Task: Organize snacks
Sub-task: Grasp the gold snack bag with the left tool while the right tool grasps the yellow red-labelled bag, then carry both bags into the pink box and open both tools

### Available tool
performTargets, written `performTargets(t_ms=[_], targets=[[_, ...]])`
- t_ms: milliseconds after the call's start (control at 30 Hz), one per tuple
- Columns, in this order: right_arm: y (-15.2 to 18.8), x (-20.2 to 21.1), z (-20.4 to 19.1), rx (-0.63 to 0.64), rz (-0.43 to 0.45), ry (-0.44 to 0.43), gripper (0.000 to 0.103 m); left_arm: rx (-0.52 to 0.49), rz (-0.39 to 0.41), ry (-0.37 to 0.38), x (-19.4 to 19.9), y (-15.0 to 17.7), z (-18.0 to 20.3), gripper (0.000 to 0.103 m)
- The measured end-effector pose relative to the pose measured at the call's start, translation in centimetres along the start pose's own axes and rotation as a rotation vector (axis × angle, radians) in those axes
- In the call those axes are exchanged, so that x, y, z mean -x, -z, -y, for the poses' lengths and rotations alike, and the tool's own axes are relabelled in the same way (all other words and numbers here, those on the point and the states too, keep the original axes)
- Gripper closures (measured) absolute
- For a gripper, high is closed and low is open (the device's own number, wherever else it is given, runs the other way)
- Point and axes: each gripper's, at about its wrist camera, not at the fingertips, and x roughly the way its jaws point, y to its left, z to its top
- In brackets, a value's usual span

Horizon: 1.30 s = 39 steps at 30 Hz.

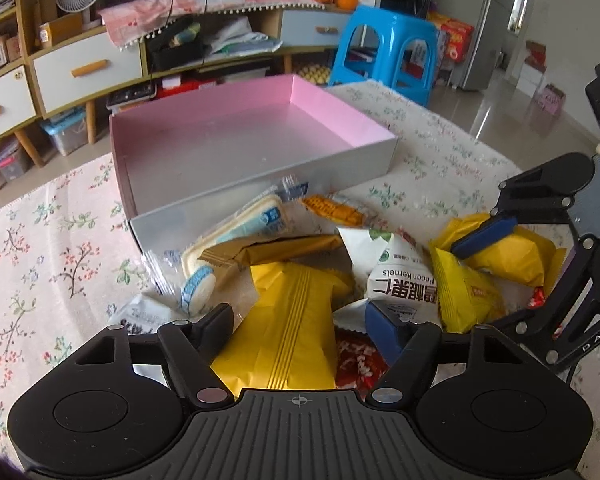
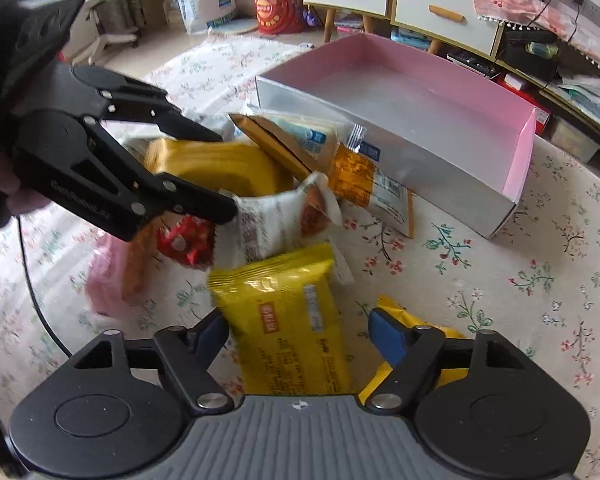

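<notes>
A heap of snack packets lies on the floral tablecloth in front of an empty box (image 1: 172, 220) (image 2: 380, 152), pink inside and silver outside. My left gripper (image 1: 300, 326) (image 2: 224, 172) straddles a yellow packet (image 1: 292, 312) (image 2: 220, 164); a gap shows beside its blue pad, so the jaws are open. My right gripper (image 2: 300, 334) (image 1: 476, 286) straddles another yellow packet (image 2: 284, 320) (image 1: 464, 292), with cloth visible between packet and right pad, also open. A white pecan packet (image 1: 400, 276) (image 2: 268, 220) lies between the two.
A brown packet (image 1: 280, 248), clear biscuit packs (image 1: 236, 236), an orange packet (image 2: 352, 176) and a red one (image 2: 184, 240) crowd the heap. A pink bag (image 2: 108, 280) lies at its left. A blue stool (image 1: 384, 48) and cabinets stand beyond the table.
</notes>
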Motion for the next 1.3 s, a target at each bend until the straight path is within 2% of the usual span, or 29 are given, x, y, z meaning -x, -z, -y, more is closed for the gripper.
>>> performTargets(t_ms=[33,100,167,233,500,1000,1300], targets=[[0.1,0.0,-0.2,0.012,-0.005,0.010,0.041,0.010,-0.010,-0.002,0.0,0.1,0.0,0.033],[0.1,0.1,-0.5,0.039,-0.007,0.033,0.052,0.022,-0.020,-0.011,-0.1,0.2,0.1,0.039],[0.2,0.3,-0.5,0.047,-0.010,0.040,0.059,0.026,-0.033,-0.018,0.0,0.2,0.4,0.049],[0.3,0.2,-0.5,0.049,-0.011,0.047,0.059,0.034,-0.043,-0.048,-0.1,0.2,0.7,0.061],[0.7,0.6,-0.7,0.038,0.002,0.064,0.062,0.077,-0.043,-0.082,0.2,0.8,1.3,0.066],[-1.4,4.2,2.6,-0.204,0.155,0.037,0.064,0.122,-0.024,-0.096,3.8,0.5,2.5,0.068],[-2.3,4.7,5.5,-0.341,0.214,0.037,0.064,0.154,0.055,-0.153,5.7,-1.4,2.7,0.069]])
